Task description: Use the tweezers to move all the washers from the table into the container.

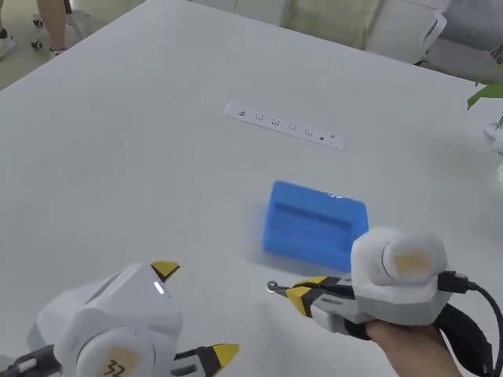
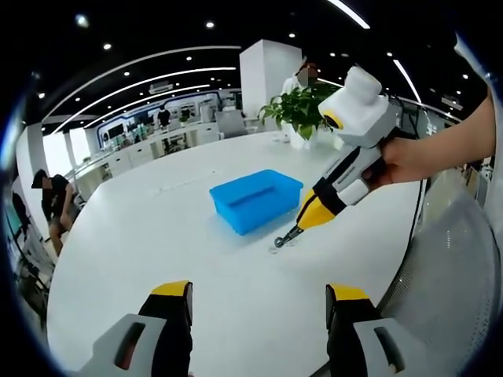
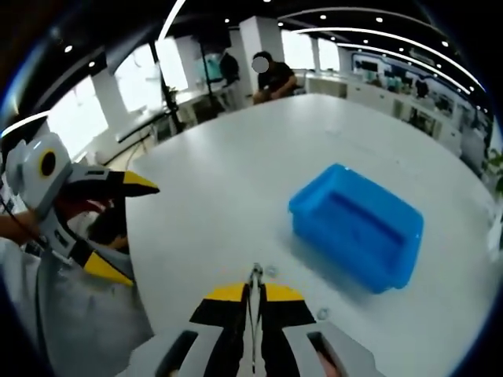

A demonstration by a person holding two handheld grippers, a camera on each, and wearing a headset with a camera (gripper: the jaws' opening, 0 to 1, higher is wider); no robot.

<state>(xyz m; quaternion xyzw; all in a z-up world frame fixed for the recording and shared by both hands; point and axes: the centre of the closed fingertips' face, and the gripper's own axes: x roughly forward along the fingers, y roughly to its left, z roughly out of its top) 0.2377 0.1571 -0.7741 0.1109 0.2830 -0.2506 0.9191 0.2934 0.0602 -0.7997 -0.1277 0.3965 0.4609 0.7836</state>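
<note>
The blue container sits open-topped on the white table; it also appears as the blue container and the blue container. My right gripper is shut on thin metal tweezers, whose tip rests at the table just left of the container's near corner. One small washer lies beside the tip, another washer nearer the jaws. Whether the tweezers pinch a washer I cannot tell. My left gripper hangs open at the lower left, holding nothing.
A white power strip lies beyond the container. Chairs stand along the table's far edge, and a green plant at the far right. People sit and stand in the background, away from the work.
</note>
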